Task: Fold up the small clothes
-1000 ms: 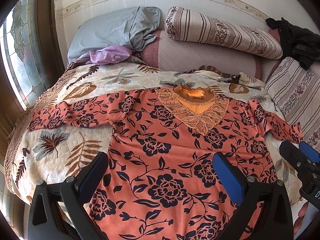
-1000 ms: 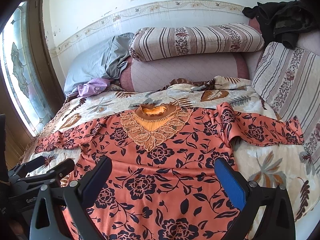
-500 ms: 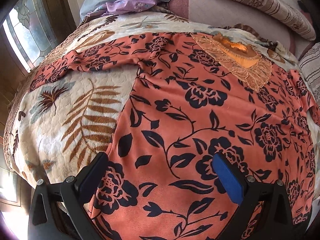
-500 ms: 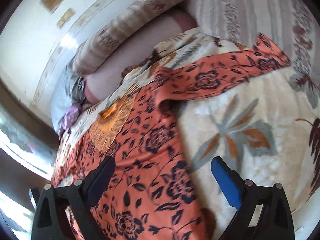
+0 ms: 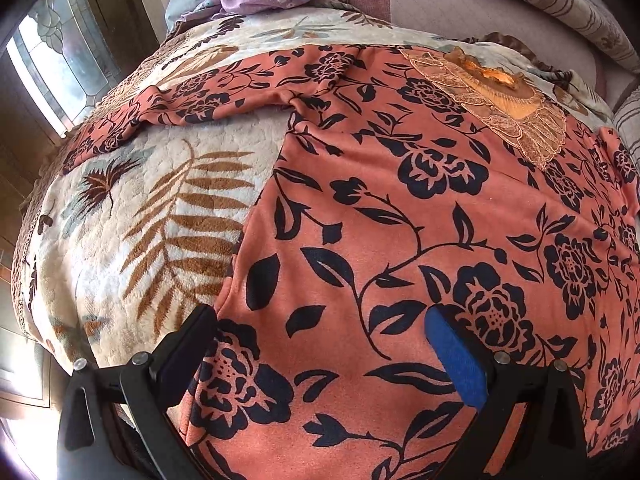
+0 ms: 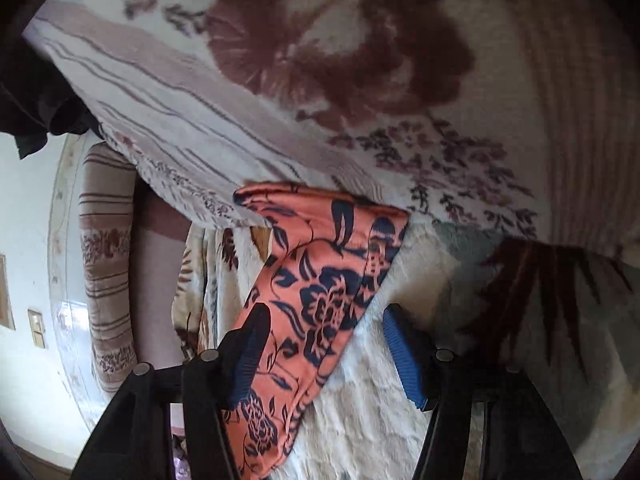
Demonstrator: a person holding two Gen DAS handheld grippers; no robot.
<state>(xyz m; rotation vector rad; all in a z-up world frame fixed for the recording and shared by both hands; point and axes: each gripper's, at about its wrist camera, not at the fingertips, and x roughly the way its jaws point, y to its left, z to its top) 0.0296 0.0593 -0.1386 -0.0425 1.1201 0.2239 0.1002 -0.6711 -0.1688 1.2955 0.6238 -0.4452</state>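
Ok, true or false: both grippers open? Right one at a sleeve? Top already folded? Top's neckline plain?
1. Both grippers are open. True: left gripper stands wide over the top; right gripper has just been closing, pads not yet pressing.
2. Right gripper is at the sleeve. True.
3. The top is already folded. False: it lies spread flat on the blanket.
4. The neckline is plain. False: lace-trimmed.

The right gripper (image 6: 320, 344) is swung and rolled over to the orange floral top's sleeve (image 6: 320, 280), its jaws narrowed astride it, while the left gripper (image 5: 320, 344) is lowered onto the hem.
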